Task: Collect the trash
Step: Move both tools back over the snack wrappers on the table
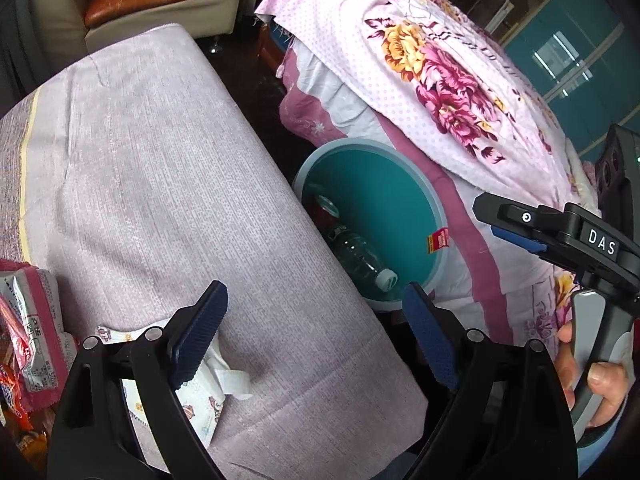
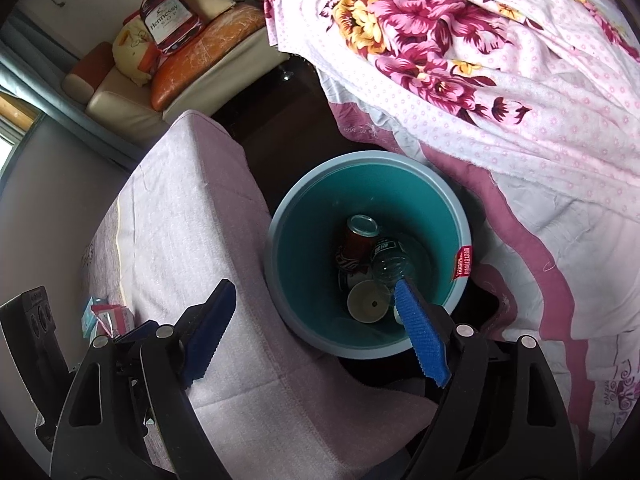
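A teal bin (image 2: 304,216) stands on the floor between the cloth-covered table (image 2: 188,208) and the bed. It holds a red can (image 2: 358,242), a clear plastic bottle (image 2: 390,266) and a white cup (image 2: 368,302). My right gripper (image 2: 316,336) is open and empty above the bin's near rim. My left gripper (image 1: 316,332) is open and empty over the table (image 1: 160,184), its left finger above a crumpled tissue pack (image 1: 200,396). The bin (image 1: 400,200) and bottle (image 1: 360,258) also show in the left wrist view. The right gripper (image 1: 516,228) shows there at the right.
Snack wrappers (image 1: 28,328) lie at the table's left edge. A small pink and blue carton (image 2: 106,316) lies on the table. A floral quilt (image 1: 440,64) covers the bed to the right. A sofa with cushions (image 2: 180,64) stands at the back.
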`<state>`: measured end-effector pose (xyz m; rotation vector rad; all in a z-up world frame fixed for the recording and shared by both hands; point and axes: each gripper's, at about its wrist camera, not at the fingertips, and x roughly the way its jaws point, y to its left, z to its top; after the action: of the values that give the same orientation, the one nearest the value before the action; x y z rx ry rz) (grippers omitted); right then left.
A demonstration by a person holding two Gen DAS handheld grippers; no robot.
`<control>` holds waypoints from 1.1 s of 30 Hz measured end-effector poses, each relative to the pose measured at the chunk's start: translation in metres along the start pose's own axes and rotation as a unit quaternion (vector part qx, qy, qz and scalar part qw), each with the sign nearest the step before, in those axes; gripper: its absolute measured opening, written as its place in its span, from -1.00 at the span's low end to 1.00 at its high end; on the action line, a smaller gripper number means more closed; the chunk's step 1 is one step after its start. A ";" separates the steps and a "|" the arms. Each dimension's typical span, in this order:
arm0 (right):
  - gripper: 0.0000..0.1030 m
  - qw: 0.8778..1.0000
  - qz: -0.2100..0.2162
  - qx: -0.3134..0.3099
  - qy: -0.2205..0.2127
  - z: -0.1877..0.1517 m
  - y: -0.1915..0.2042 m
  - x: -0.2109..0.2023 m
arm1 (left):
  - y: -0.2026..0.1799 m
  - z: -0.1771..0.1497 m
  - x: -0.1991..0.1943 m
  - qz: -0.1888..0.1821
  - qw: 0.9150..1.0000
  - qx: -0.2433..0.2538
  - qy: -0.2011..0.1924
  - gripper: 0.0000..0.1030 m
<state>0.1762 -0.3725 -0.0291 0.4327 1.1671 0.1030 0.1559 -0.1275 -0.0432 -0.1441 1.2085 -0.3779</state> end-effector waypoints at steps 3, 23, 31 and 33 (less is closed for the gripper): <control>0.52 1.000 -0.001 -0.010 0.000 -0.004 0.012 -0.003 | 0.005 -0.004 -0.009 0.001 1.000 -0.003 -0.007 0.74; 0.53 0.994 0.015 -0.101 0.027 -0.037 0.123 0.003 | 0.078 -0.033 -0.099 0.041 0.996 -0.040 -0.066 0.74; 0.63 0.987 0.018 -0.149 0.057 -0.061 0.173 0.022 | 0.137 -0.051 -0.140 0.076 0.991 -0.078 -0.080 0.74; 0.63 0.985 0.017 -0.159 0.067 -0.067 0.182 0.027 | 0.152 -0.058 -0.150 0.079 0.989 -0.088 -0.083 0.74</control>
<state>0.1522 -0.1799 -0.0051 0.1639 1.2489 0.3482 0.0879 0.0727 0.0217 -0.2263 1.0801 -0.1169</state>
